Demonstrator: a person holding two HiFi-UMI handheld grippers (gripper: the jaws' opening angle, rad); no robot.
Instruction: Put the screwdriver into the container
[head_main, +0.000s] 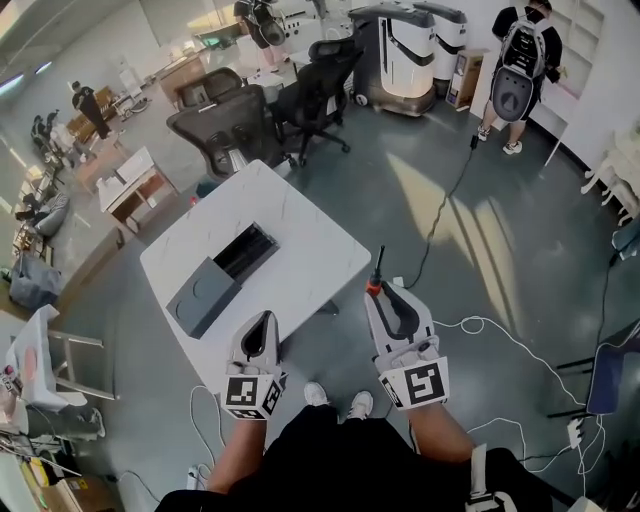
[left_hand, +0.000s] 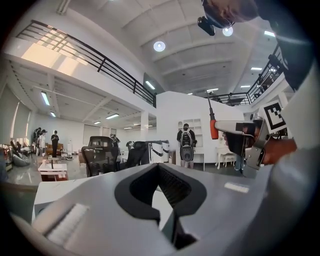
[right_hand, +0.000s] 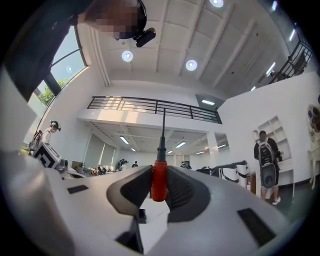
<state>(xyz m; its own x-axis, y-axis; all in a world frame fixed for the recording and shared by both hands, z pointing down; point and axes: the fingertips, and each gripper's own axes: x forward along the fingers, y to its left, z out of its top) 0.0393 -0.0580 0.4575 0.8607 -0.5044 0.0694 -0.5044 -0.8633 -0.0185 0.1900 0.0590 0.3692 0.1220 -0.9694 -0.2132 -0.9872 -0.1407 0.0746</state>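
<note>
White tabletop (head_main: 300, 225): my right gripper (head_main: 378, 292) clamps red-handled screwdriver (head_main: 378, 268), tip at 12 o'clock, grey rectangular container (head_main: 205, 295) at 10; left gripper (head_main: 263, 322) closed, empty.

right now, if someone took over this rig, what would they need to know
Left gripper: shut, empty, at the near edge of the table.
Right gripper: shut on the screwdriver by its red handle, shaft pointing away, just off the table's right side.
Container: on the table ahead of the left gripper, dark slot open.
Done: screwdriver is in hand.
Left: carry it over the slot and release it.
</note>
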